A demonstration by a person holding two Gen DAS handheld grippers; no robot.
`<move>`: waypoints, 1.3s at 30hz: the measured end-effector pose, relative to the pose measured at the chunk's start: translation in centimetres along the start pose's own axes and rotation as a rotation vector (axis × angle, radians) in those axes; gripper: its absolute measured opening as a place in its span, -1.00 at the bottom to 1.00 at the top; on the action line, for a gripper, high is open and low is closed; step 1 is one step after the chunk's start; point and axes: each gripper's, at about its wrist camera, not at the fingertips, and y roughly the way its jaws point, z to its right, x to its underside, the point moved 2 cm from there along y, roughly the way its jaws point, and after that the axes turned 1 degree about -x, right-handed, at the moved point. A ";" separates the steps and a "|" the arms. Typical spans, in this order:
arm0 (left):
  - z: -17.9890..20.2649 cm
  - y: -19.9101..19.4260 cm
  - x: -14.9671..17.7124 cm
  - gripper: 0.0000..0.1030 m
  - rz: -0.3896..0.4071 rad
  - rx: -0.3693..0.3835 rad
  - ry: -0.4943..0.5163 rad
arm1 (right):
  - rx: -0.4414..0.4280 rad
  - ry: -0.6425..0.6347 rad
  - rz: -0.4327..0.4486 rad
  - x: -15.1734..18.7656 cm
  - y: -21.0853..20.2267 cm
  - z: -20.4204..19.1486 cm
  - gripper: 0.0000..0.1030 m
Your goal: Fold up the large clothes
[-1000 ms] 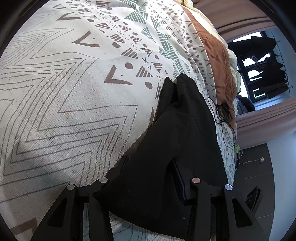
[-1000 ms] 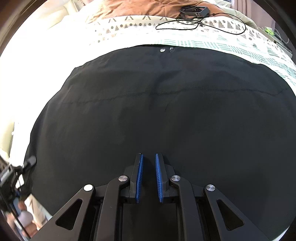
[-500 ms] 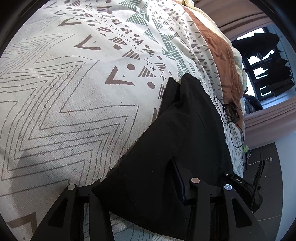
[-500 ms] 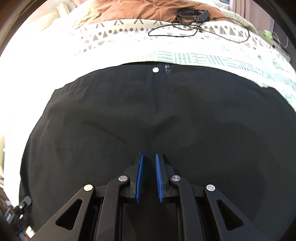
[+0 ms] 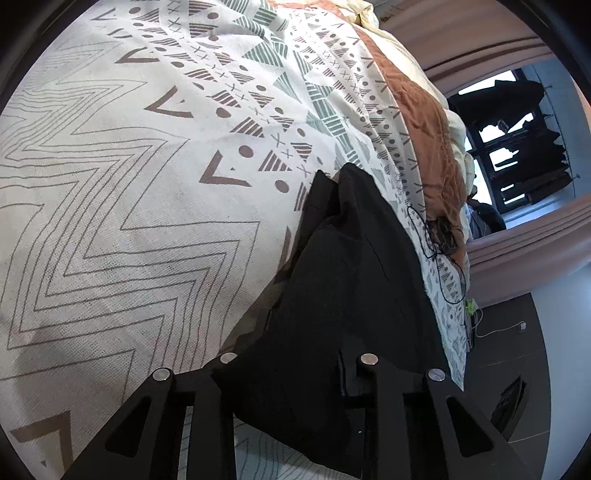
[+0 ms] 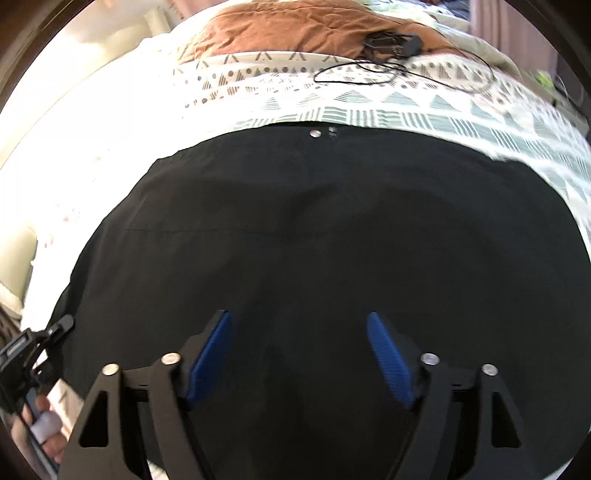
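Note:
A large black garment [image 5: 351, 277] lies on the patterned bedspread [image 5: 129, 184]. Its near corner is bunched and lifted between the fingers of my left gripper [image 5: 286, 365], whose jaws are closing on the cloth. In the right wrist view the garment [image 6: 295, 221] is spread flat, with a metal snap [image 6: 315, 133] at its far edge. Just above the cloth, my right gripper [image 6: 297, 321] has its blue pads [image 6: 207, 354] wide apart. Its jaws are opening and nothing is pinched between them.
A brown blanket [image 6: 295, 29] and a black cable with a small device [image 6: 369, 70] lie at the far side of the bed. The bed edge drops to a dark floor [image 5: 517, 350]. The other gripper and a hand [image 6: 44, 424] show at lower left.
My right gripper's jaws went from shut to wide open, and it lifted a little off the garment. My left gripper's fingers drew closer together on the bunched cloth.

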 end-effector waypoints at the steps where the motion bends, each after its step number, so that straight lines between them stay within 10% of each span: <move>1: 0.3 -0.3 0.0 -0.50 0.005 0.014 0.001 | -0.012 0.033 0.000 0.7 -0.5 0.2 0.64; 25: 14.1 -5.5 1.5 -0.63 0.050 0.284 0.214 | -0.377 0.277 0.027 9.1 -2.2 1.2 0.80; 31: 18.1 -5.6 2.7 -0.63 0.040 0.312 0.280 | -0.421 0.327 0.038 10.0 -1.4 2.8 0.55; 37: 22.1 -5.2 4.8 -0.63 0.016 0.339 0.348 | -0.389 0.349 0.021 11.5 -2.3 5.1 -0.43; 39: 23.6 -4.8 5.7 -0.63 0.004 0.348 0.372 | -0.405 0.356 0.003 11.8 -2.1 5.8 -0.47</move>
